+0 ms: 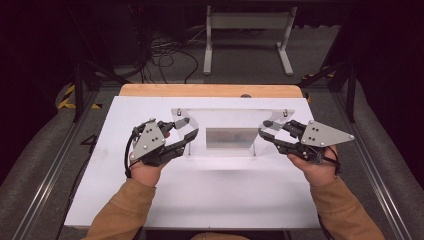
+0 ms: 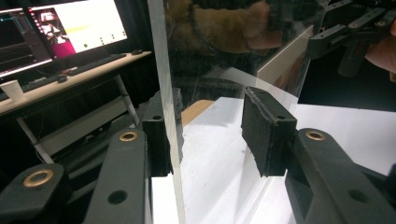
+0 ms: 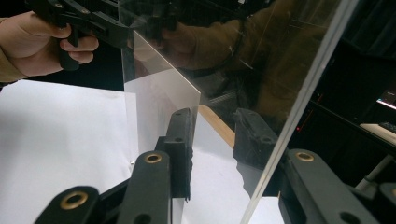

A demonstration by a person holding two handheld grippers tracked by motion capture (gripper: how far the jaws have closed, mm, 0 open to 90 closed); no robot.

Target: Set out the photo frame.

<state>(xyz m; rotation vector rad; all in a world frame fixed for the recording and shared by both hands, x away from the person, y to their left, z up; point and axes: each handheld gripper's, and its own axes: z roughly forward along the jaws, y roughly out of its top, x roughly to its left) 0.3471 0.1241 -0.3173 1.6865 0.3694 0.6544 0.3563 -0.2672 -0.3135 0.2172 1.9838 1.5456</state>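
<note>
1. Left gripper (image 1: 184,131): jaws spread apart and straddling the left edge of the clear plastic sheet (image 1: 227,116). In the left gripper view one pad (image 2: 159,135) sits right against the sheet (image 2: 205,70), while the other pad (image 2: 266,133) stands off it, so it isn't clamped.
2. Right gripper (image 1: 264,129): same deal on the sheet's right edge, jaws apart with the edge (image 3: 299,107) running between them. Can't tell if either pad touches.
3. The sheet stands upright across the middle of the white table (image 1: 210,195), with a shiny grey panel (image 1: 231,138) at its centre.
4. In front of the sheet the white top is bare, plenty of room. Behind it there's a wooden strip (image 1: 210,90) along the table's far edge.
</note>
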